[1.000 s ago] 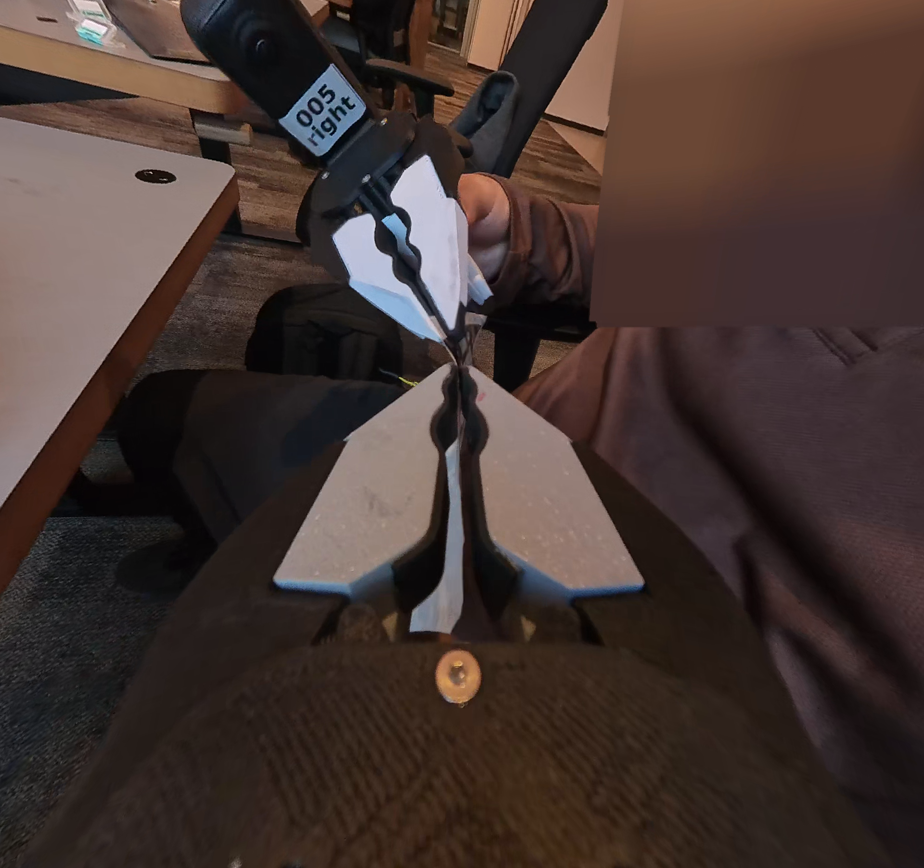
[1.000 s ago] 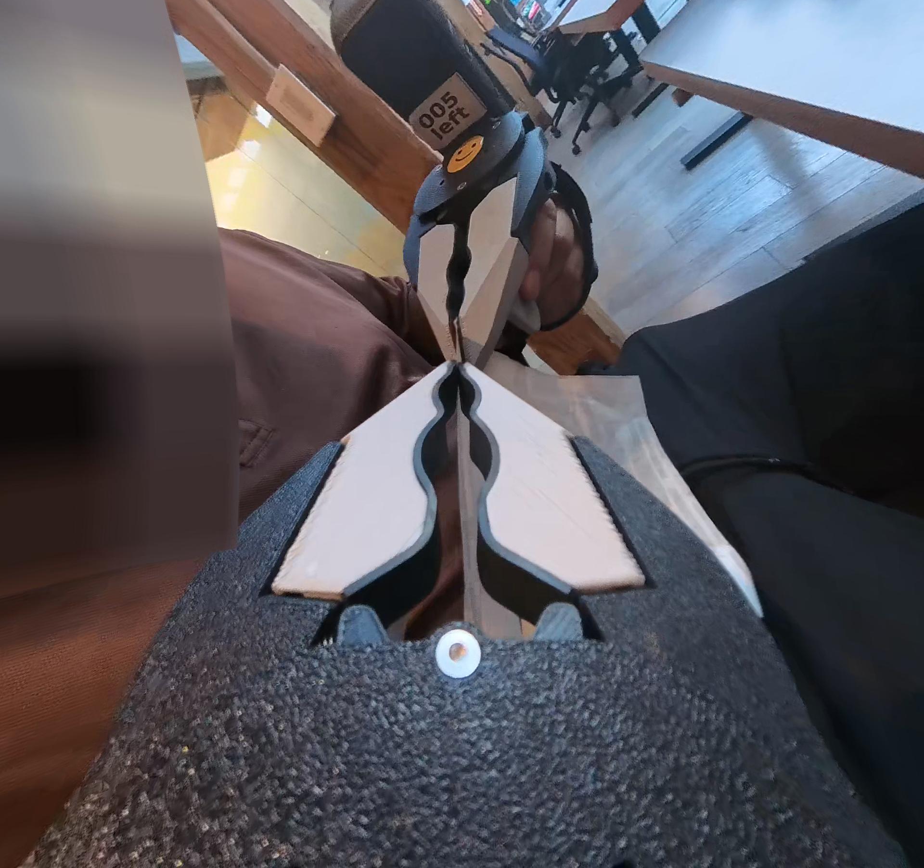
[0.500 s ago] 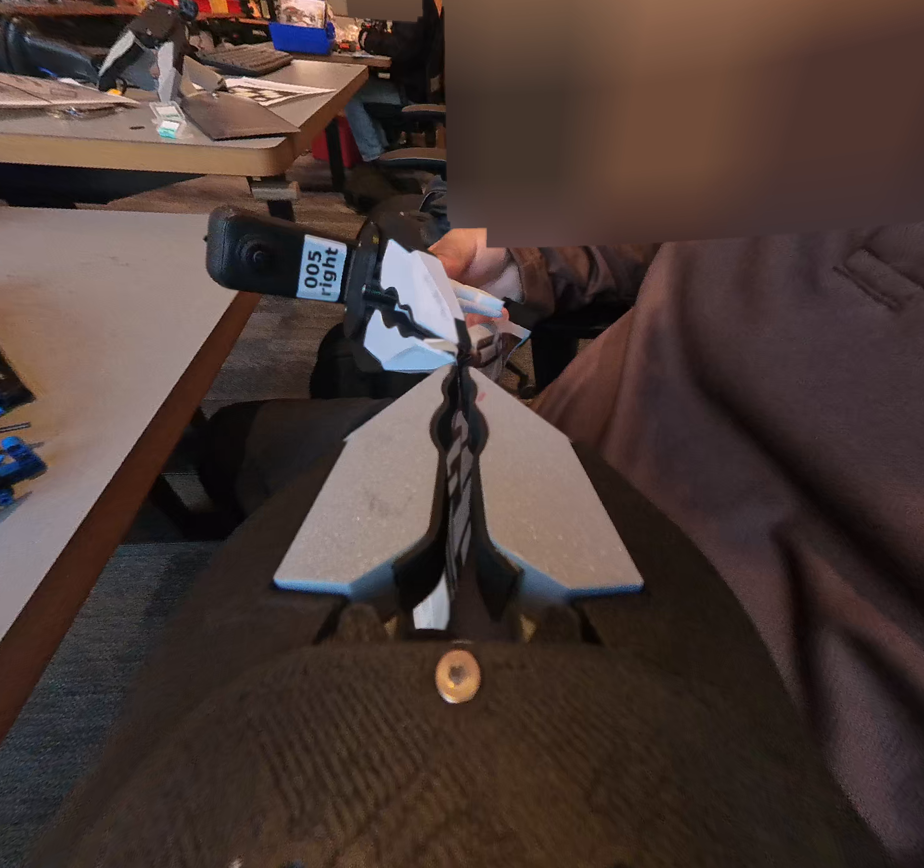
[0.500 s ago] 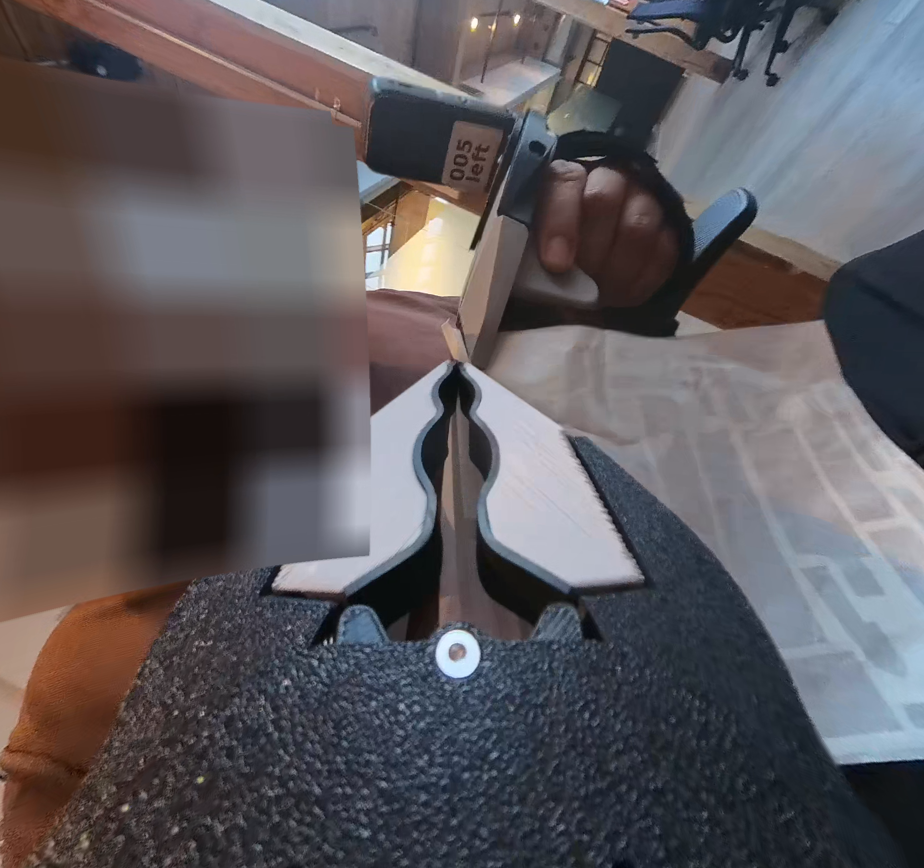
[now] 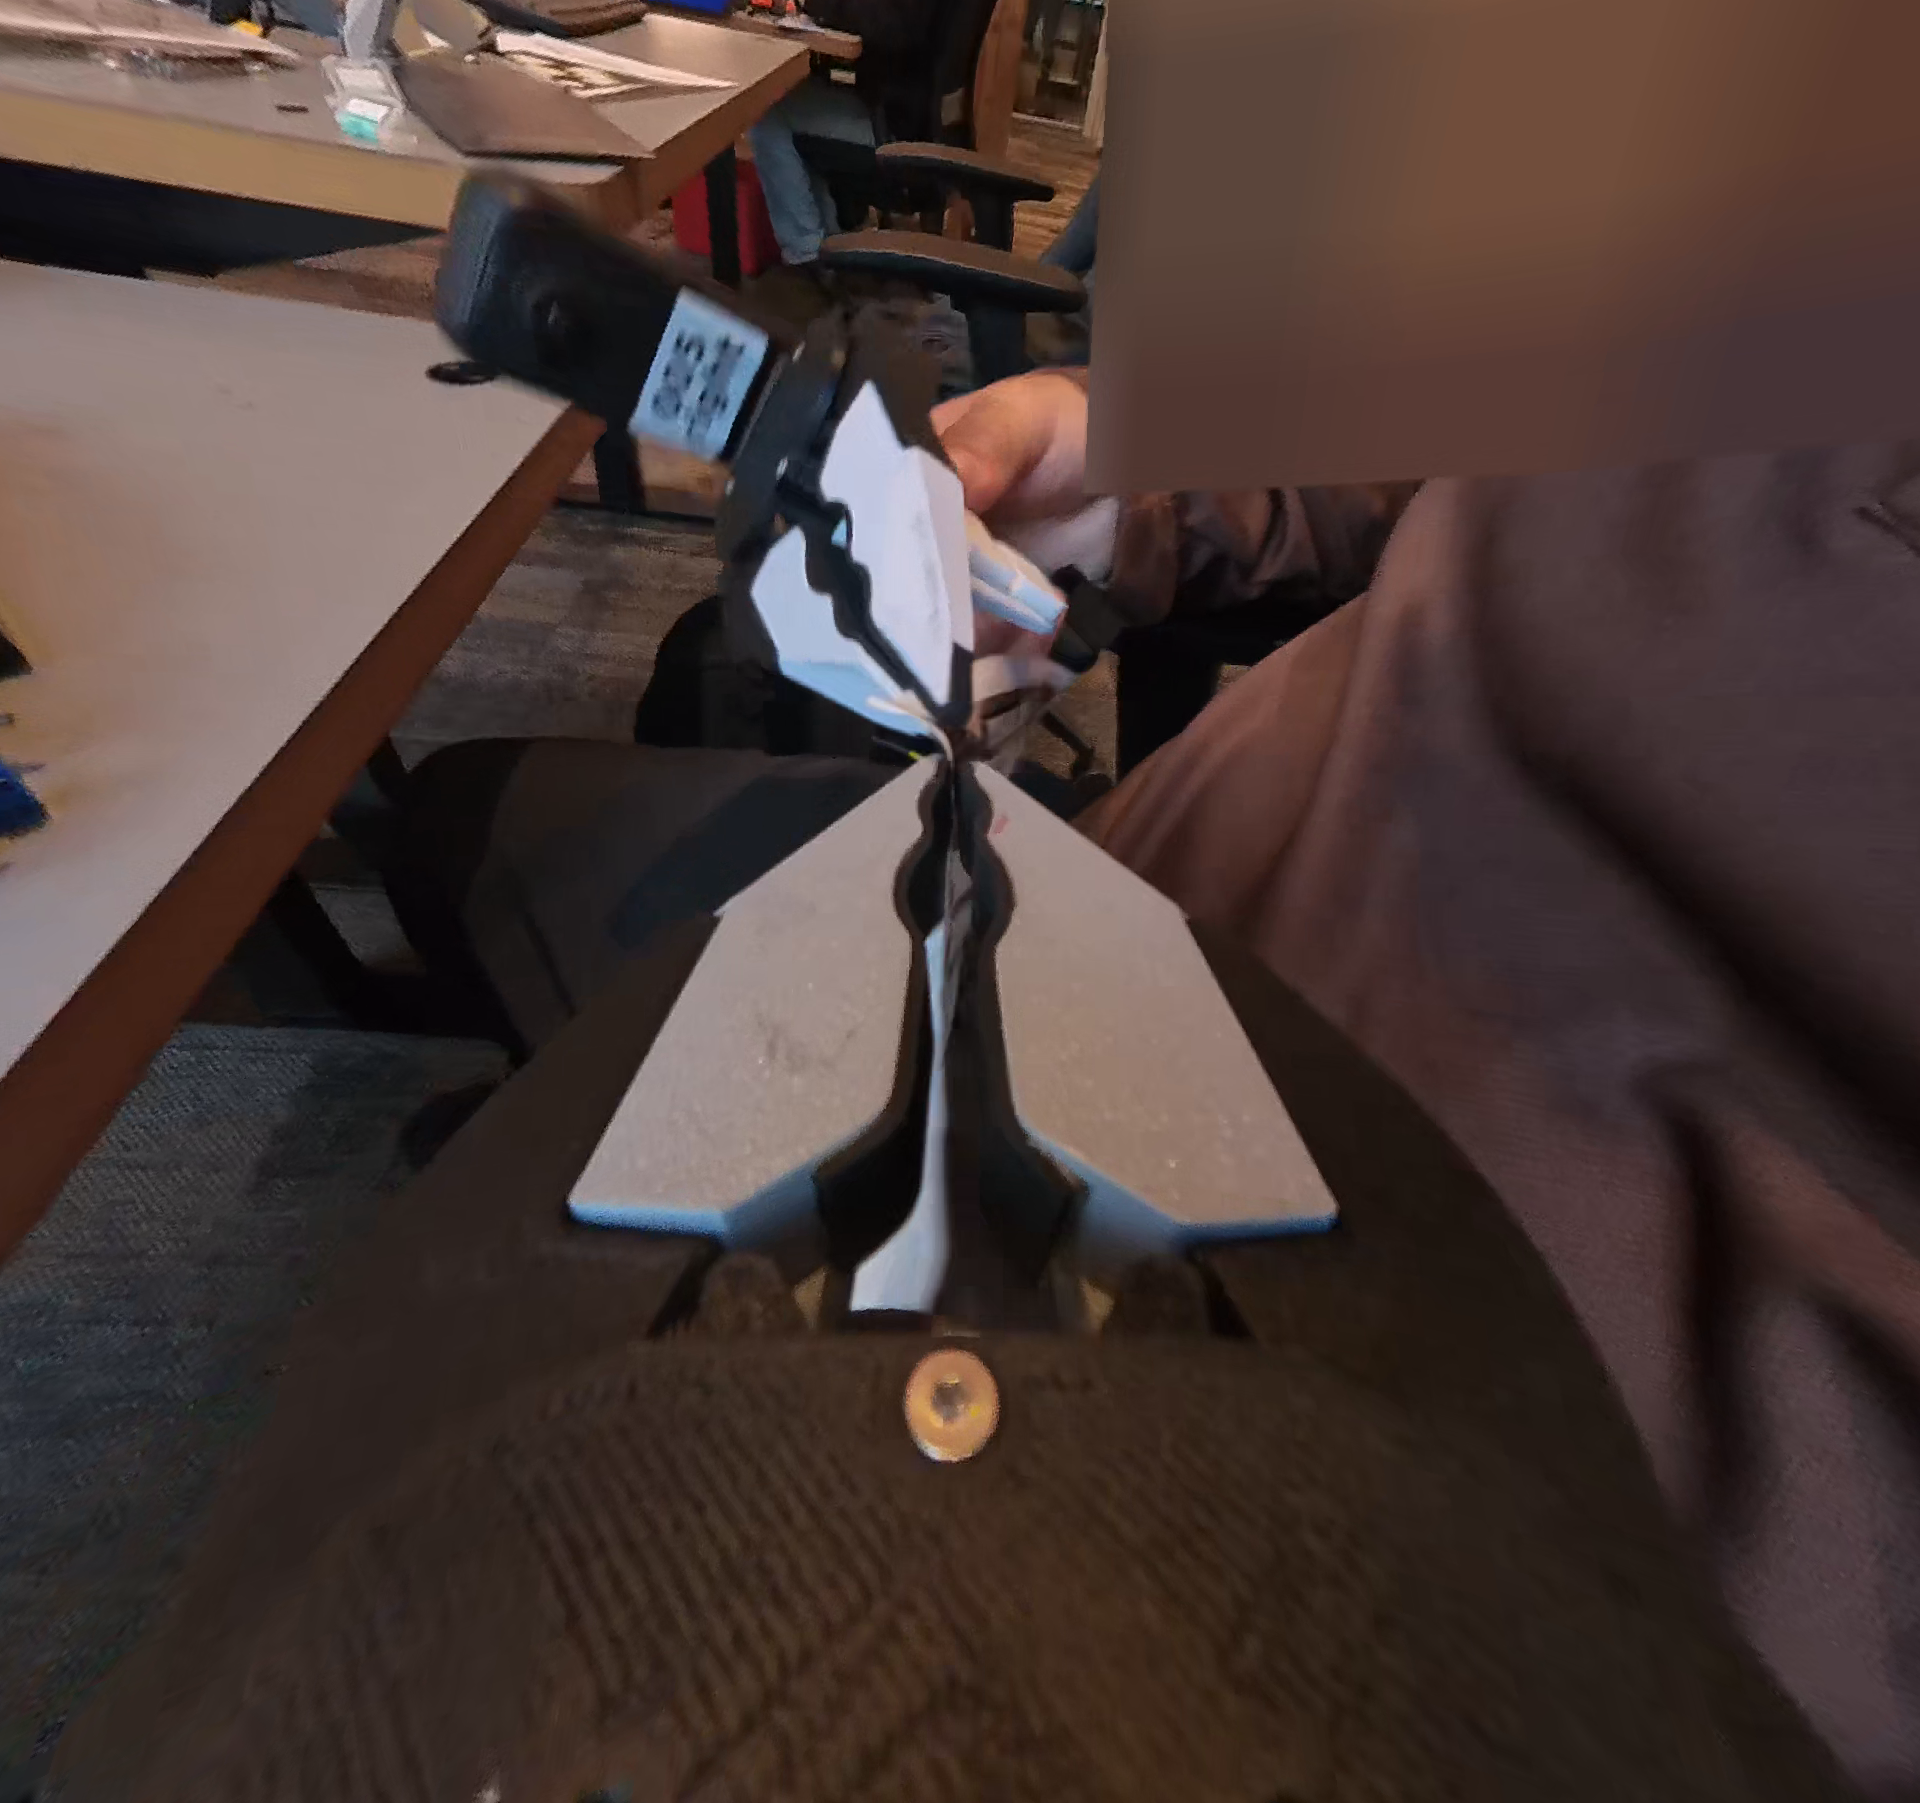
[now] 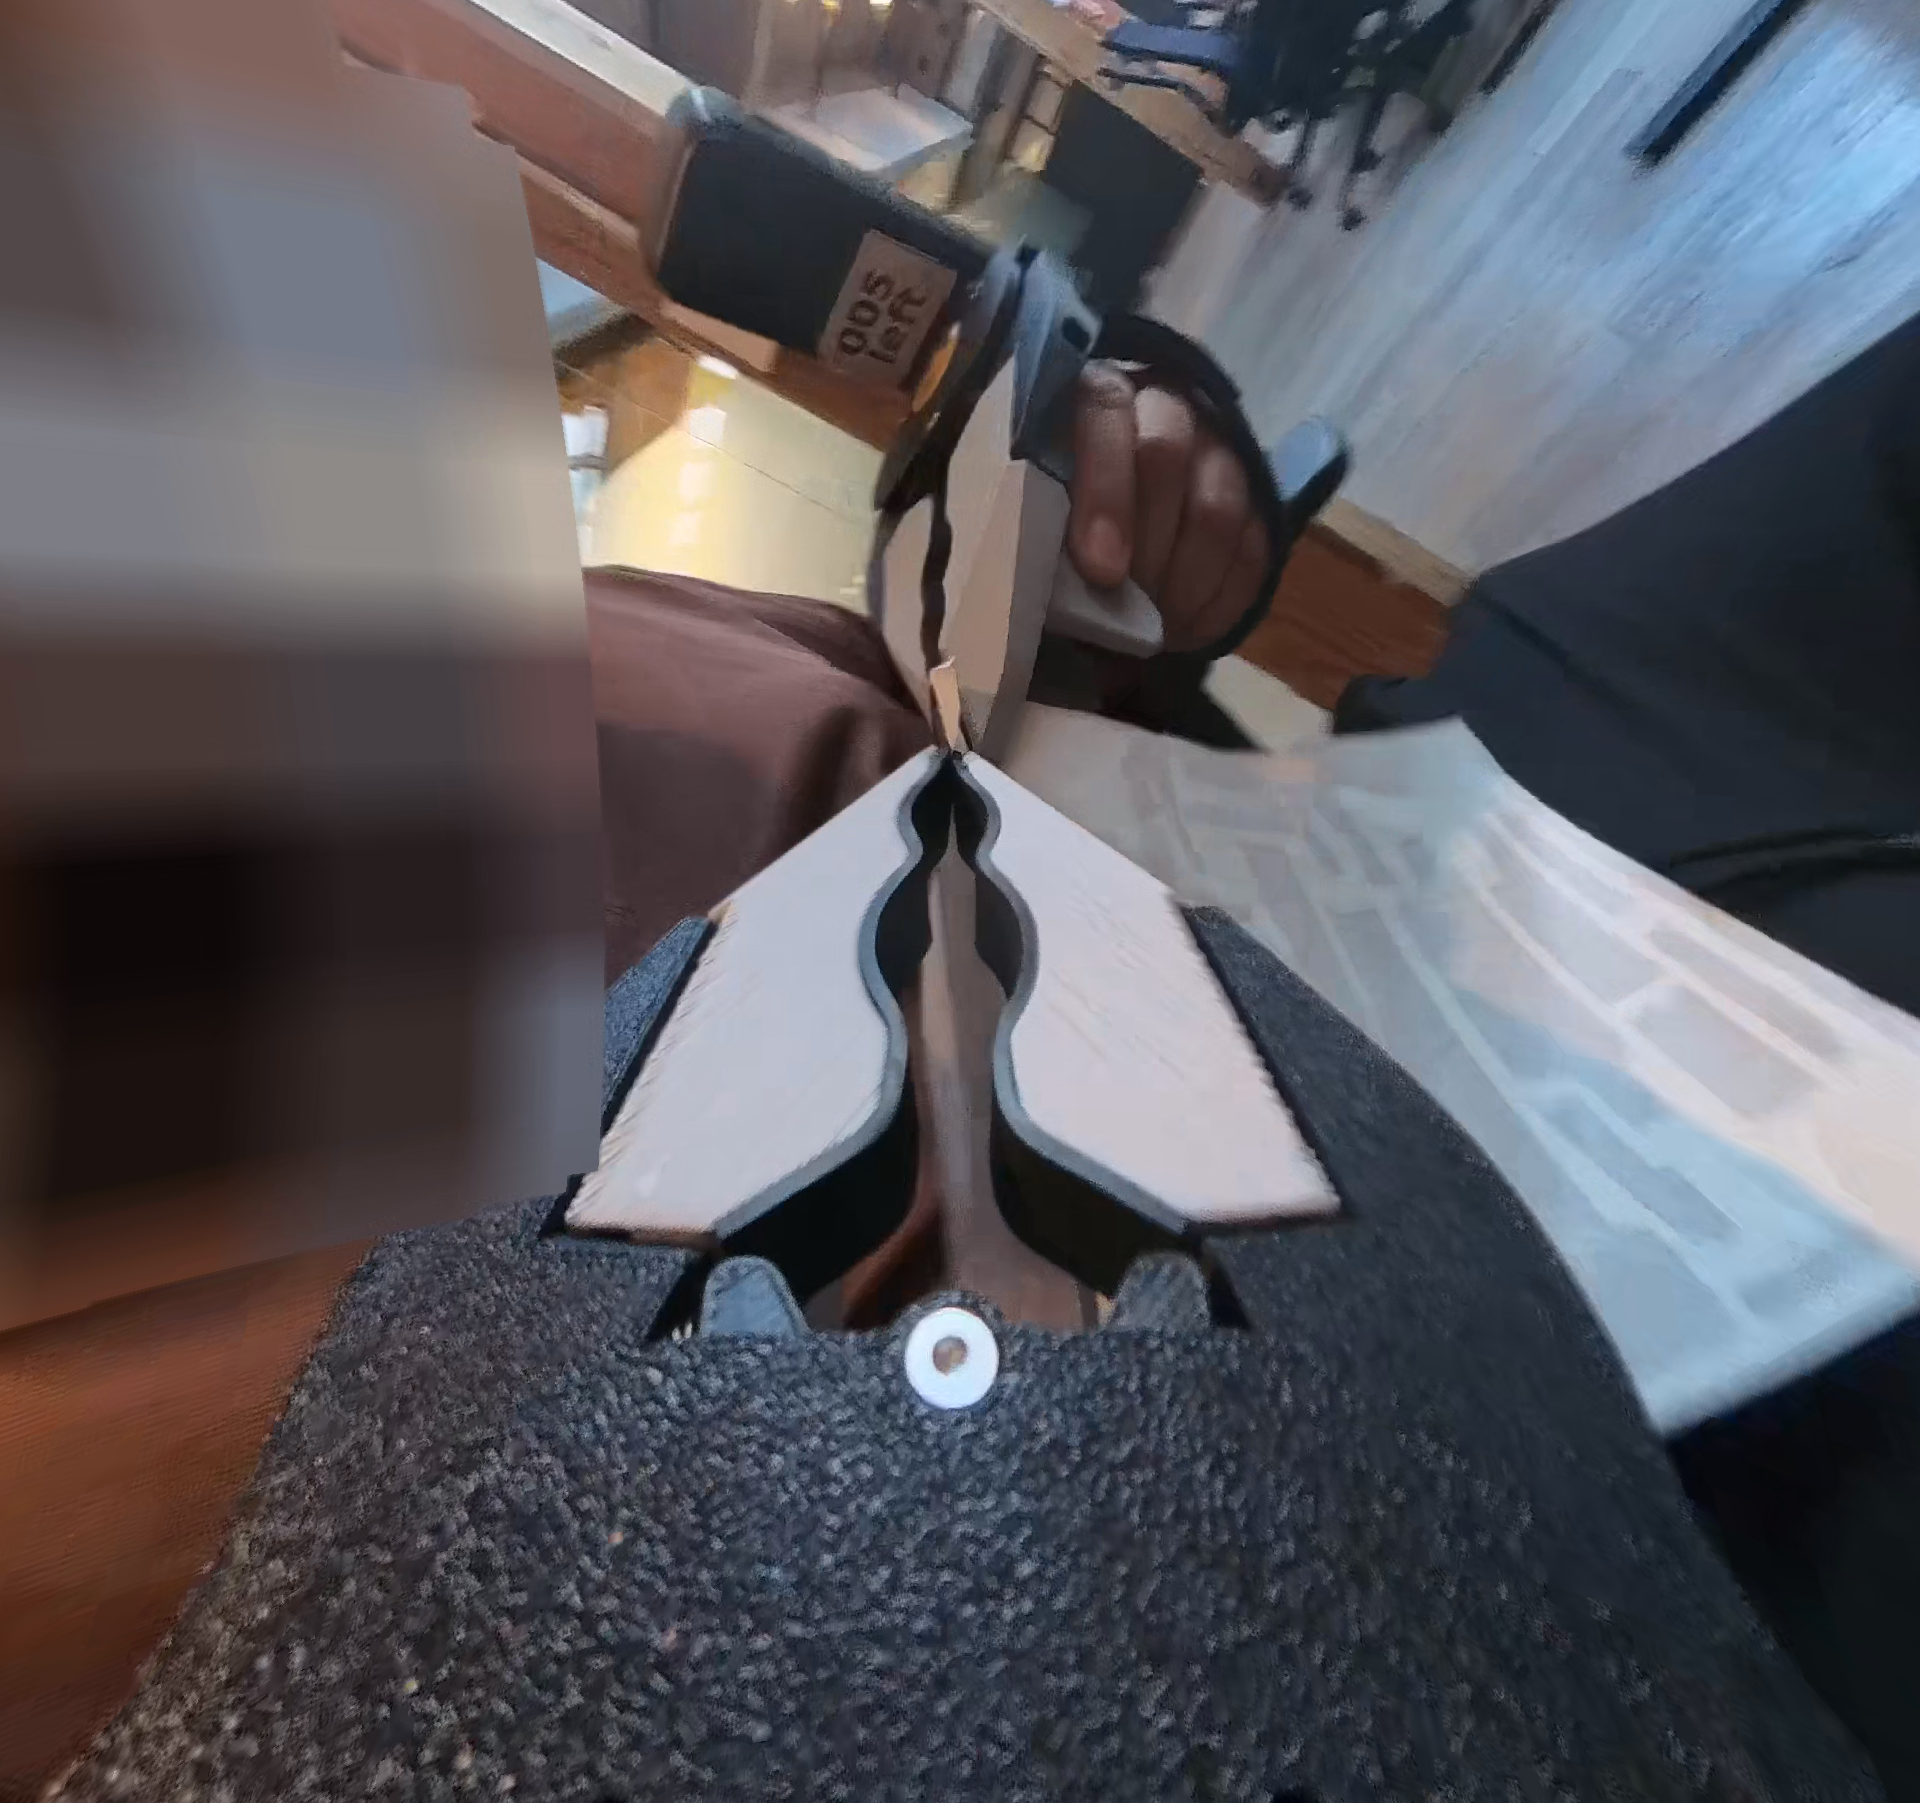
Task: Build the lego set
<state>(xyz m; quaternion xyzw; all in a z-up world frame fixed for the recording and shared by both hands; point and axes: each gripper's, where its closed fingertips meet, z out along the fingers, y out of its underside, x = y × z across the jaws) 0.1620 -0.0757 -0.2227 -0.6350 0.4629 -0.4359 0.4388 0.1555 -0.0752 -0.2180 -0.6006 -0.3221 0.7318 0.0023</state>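
The paper bag (image 6: 1507, 974), pale and printed, hangs in the air over the person's lap, between the 2 grippers, well off the table (image 5: 208, 558). The left gripper (image 5: 951, 777) has its fingers pressed together on a strip of the bag's edge; the right gripper (image 6: 951, 761) is likewise clamped on the same edge, tips almost touching the other's. Judgement: the bag is light, thin and limp, likely to tear where pinched, and best held close beside the intended tear line. The contents are hidden. Motion blur obscures the meeting point, so any tear cannot be confirmed. No bricks can be made out clearly.
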